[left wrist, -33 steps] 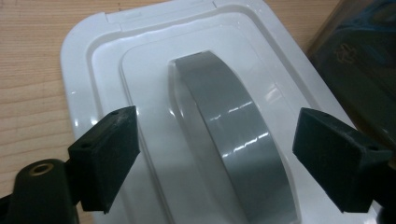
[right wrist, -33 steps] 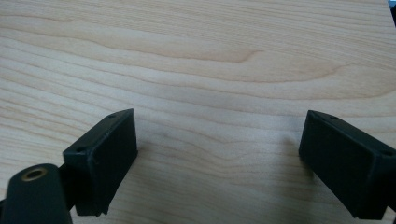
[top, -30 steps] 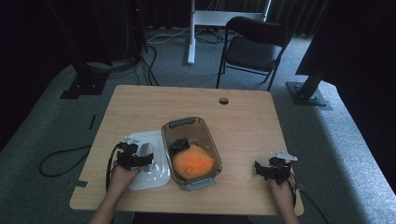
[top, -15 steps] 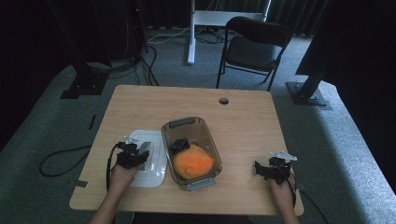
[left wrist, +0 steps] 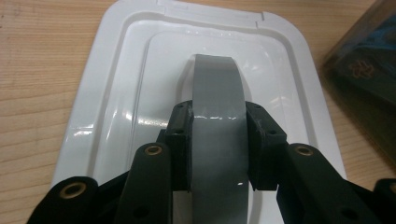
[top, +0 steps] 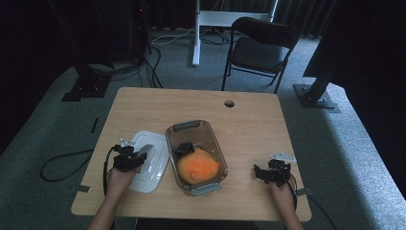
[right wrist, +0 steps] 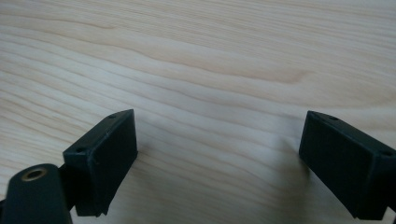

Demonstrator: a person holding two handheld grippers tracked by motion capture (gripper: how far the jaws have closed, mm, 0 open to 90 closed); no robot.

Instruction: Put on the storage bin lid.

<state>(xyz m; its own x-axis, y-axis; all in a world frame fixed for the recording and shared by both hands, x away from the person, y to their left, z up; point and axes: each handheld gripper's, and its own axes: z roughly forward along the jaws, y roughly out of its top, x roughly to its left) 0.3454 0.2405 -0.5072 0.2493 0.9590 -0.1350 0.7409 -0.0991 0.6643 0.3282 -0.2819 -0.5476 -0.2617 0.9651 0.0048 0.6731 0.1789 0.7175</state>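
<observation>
My left gripper (left wrist: 217, 140), reaching in low from the table's near edge, has just closed on the lid's (top: 149, 160) grey handle (left wrist: 217, 116) beside the box (top: 196, 151), while my right gripper (top: 270, 172) rests wide open.

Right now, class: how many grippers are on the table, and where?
2: the left gripper clamps the white lid's grey handle; the right gripper rests open near the table's right edge.

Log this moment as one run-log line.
left gripper: just closed, shut on lid handle | white lid: flat on table beside clear container | right gripper: open over bare wood
</observation>
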